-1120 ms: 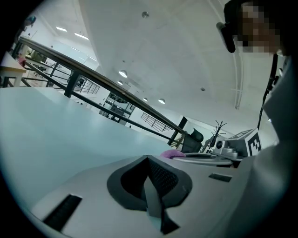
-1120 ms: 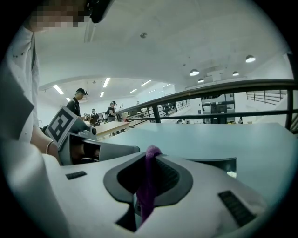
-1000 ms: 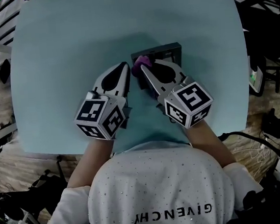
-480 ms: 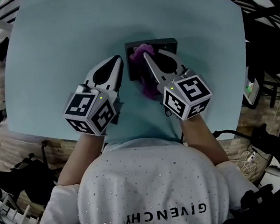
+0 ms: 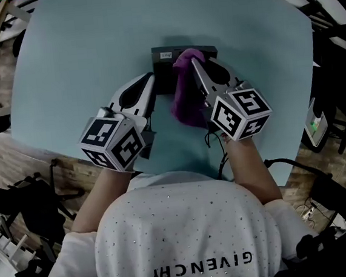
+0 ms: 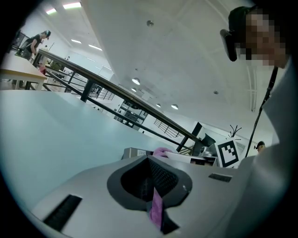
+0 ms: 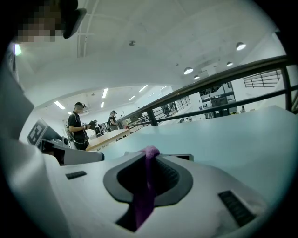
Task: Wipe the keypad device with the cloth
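Note:
The keypad device (image 5: 166,59) is a dark flat box lying on the pale blue table (image 5: 79,52). My right gripper (image 5: 193,62) is shut on the purple cloth (image 5: 187,100), which drapes from its tips over the device's right part and hangs down toward me. The right gripper view has the cloth (image 7: 144,195) running along the slit of the right gripper (image 7: 150,152). My left gripper (image 5: 150,77) is shut, its tips at the device's left near corner. In the left gripper view a thin purple strip (image 6: 156,211) sits in the slit of the left gripper (image 6: 148,158).
The table's near edge runs just under my forearms, with wooden floor, cables and dark stands (image 5: 21,204) around it. People (image 7: 77,123) stand at benches far behind. A railing (image 6: 116,93) crosses the background.
The right gripper has moved farther over the device with the cloth, and the cloth now hangs out much longer. The left gripper has kept its place beside the device.

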